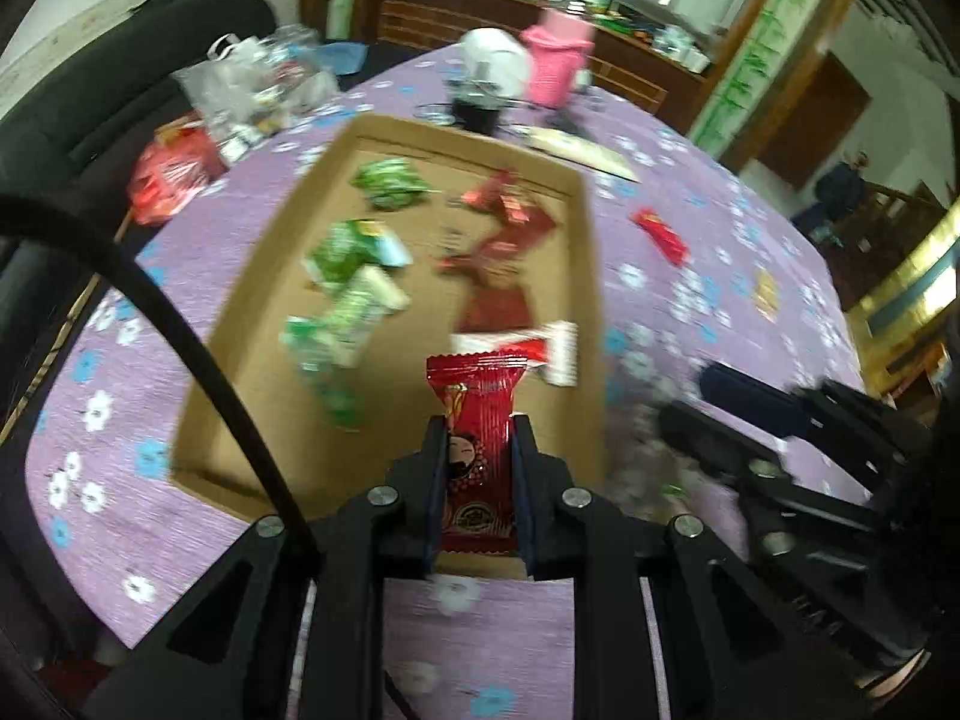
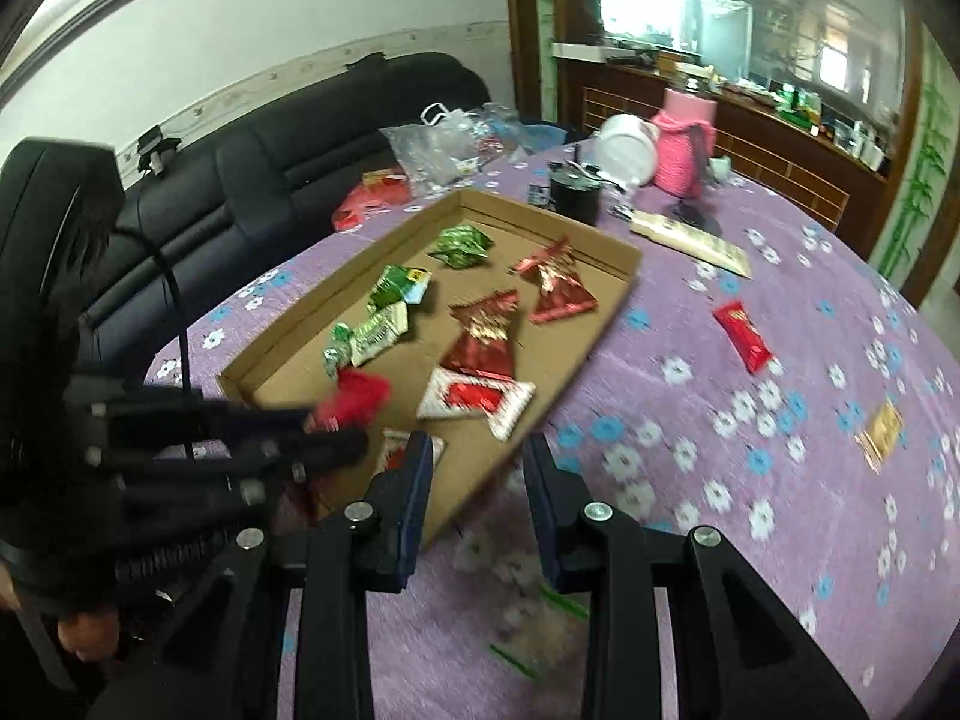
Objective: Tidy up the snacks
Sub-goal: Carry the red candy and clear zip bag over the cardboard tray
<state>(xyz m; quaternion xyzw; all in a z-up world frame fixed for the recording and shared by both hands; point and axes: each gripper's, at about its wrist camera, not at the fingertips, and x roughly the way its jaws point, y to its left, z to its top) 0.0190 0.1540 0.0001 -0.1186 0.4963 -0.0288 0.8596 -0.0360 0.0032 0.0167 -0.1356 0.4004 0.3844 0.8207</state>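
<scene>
The left claw (image 1: 478,456) is gripping a red snack packet (image 1: 477,414) above the near edge of the cardboard tray (image 1: 591,276). The right claw (image 2: 480,468) is hanging wide and empty over the purple worktop (image 2: 750,480).

Bench (image 2: 690,420) wore purple flowered cloth. Cardboard tray (image 2: 606,324) lay on it, holding green and red snack packets. Loose red packet (image 2: 741,336) and gold packet (image 2: 879,435) lay right of tray. Clear bags (image 2: 432,156), white container (image 2: 624,147), pink holder (image 2: 684,144) stood at far edge.
</scene>
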